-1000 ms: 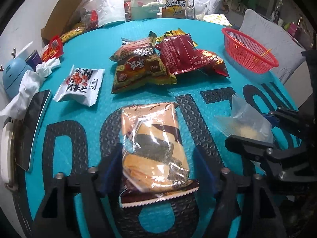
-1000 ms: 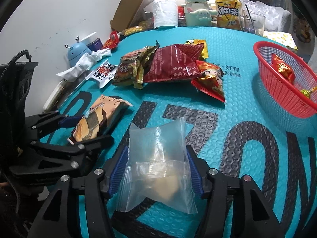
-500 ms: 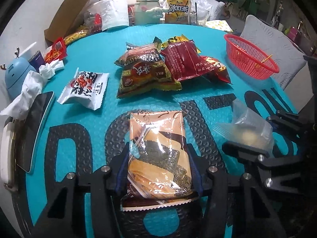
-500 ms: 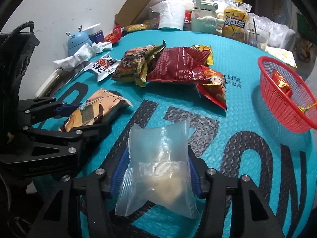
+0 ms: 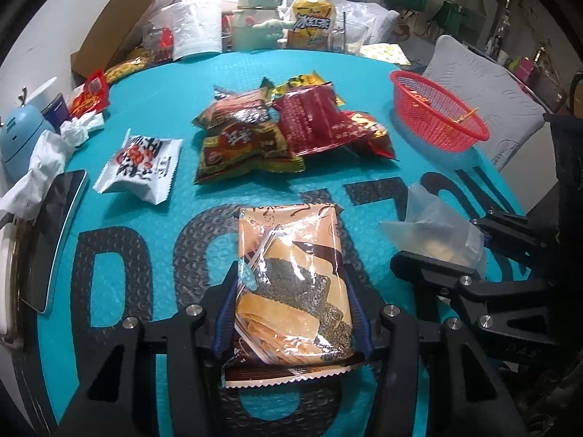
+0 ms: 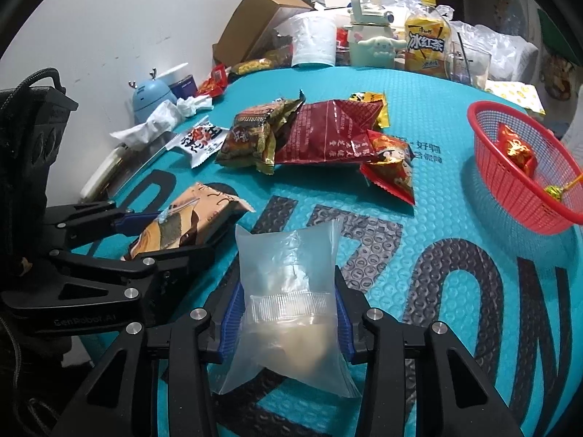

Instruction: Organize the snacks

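Left gripper (image 5: 291, 313) pinches the orange packet (image 5: 291, 276) on the teal mat (image 5: 204, 83); right gripper (image 6: 288, 317), jaws just closing, pinches the clear bag (image 6: 288, 291) beside it.

Dim indoor light, glare on shiny wrappers, strong fisheye bending, dark vignetted corners

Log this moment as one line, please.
left gripper: shut on orange snack pack | right gripper: jaws just closing, shut on clear bag | red basket: not reached
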Tool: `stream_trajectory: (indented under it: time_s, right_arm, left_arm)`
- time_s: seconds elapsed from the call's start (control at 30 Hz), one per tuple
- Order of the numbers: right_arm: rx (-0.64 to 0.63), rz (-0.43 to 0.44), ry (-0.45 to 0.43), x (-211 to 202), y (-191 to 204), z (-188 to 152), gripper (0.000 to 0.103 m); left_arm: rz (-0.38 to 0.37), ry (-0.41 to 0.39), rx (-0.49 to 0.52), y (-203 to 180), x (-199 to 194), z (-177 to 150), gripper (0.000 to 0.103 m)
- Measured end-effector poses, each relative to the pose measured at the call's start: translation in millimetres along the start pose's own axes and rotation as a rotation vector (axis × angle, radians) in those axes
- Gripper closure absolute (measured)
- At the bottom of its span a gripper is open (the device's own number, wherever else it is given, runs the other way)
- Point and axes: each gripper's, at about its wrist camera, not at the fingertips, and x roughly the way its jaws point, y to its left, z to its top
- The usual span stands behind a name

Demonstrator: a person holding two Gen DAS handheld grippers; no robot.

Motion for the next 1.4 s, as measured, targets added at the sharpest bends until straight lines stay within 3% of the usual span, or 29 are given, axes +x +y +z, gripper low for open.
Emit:
stream_trajectory:
  time_s: [0.6,1.1,1.4]
  right_arm:
    - [0.110,-0.075,-0.057,-48,-21,-25,0.060]
    - [0.204,-0.154,-0.136,-97,-56,-34,0.060]
    - [0.194,-0.211,-0.198,-117,-81,-16,0.060]
  left_arm:
    - [-0.158,-0.015,0.116,-50,-4,12,0.052]
    - [-0.286,-0.086,0.218,-101,-19,51,0.052]
    - [-0.277,-0.143,0.268,-119,-25,79,0.052]
